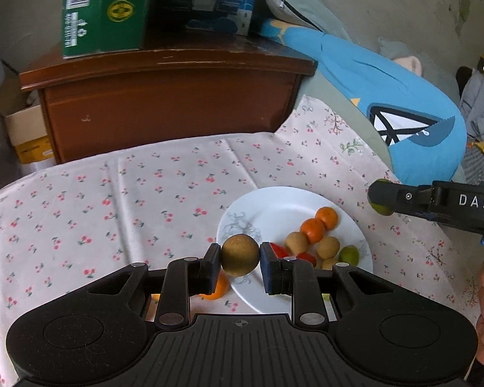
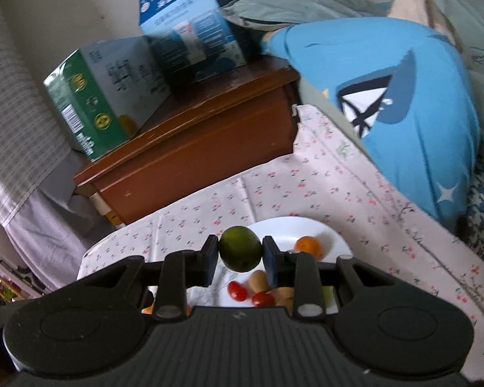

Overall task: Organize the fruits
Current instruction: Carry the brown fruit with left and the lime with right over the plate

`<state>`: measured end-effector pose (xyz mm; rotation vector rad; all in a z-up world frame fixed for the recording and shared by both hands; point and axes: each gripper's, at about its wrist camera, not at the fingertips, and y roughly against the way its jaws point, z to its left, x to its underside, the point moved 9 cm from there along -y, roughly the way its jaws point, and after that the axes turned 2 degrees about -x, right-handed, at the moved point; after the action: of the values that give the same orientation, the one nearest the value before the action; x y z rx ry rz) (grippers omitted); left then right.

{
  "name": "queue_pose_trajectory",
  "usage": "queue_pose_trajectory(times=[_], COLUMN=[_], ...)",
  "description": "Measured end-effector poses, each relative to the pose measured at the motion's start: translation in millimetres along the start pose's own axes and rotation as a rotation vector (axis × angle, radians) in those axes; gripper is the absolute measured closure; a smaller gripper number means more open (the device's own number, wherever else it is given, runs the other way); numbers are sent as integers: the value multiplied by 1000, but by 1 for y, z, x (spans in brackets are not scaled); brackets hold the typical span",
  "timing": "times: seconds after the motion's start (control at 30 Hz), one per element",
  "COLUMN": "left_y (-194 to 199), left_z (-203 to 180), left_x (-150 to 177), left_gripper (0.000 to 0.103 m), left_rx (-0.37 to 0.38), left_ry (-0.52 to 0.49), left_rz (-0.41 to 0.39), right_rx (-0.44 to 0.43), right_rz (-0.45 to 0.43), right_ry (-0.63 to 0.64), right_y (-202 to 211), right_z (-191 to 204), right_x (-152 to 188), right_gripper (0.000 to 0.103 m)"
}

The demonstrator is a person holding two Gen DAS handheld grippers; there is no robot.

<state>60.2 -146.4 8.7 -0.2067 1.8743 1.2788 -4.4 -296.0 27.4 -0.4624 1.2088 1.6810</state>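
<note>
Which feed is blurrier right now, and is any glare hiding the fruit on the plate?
Right wrist view: softer, boxes and tomatoes smeared, lime in the jaws sharp. Left wrist view: crisper, brown fruit and plate clear; no glare, only fisheye bending at the edges.

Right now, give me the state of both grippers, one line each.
Left gripper: jaws closed on a brown round fruit.
Right gripper: jaws closed on a green lime.
</note>
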Motion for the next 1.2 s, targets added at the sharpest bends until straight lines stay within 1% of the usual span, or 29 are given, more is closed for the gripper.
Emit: queue_pose_trajectory(times=[0.07,0.2,0.33,0.5,0.6,0.73,0.93,1.2], left_y=[-4,-12,-21,-30,-35,-40,-53,-70], left_z=[-3,-8,-12,-11,-11,-14,-17,-19], left_x=[-3,-8,-10,-7,-6,-3,6,14], left_gripper=[80,80,80,80,80,80,80,80], left_rx=[-6,4,0,-4,-3,0,-4,8], left_ry=[-21,-24,-34,-35,-35,-43,-48,-46], left_rz=[1,4,12,26,34,46,86,122], right_rx=[14,32,46,83,88,106,123,155], right_rz=[1,1,27,53,60,80,124,136], right_ry=[-3,-9,-50,-101,-128,-124,-161,-196], right_y=[-1,-3,-12,-22,-25,-33,-48,-60], right_z=[-6,-18,-31,-47,-52,-56,-66,-79], right_x=[-3,-8,-6,0,1,6,16,22], right_gripper=[73,73,73,73,73,73,73,73])
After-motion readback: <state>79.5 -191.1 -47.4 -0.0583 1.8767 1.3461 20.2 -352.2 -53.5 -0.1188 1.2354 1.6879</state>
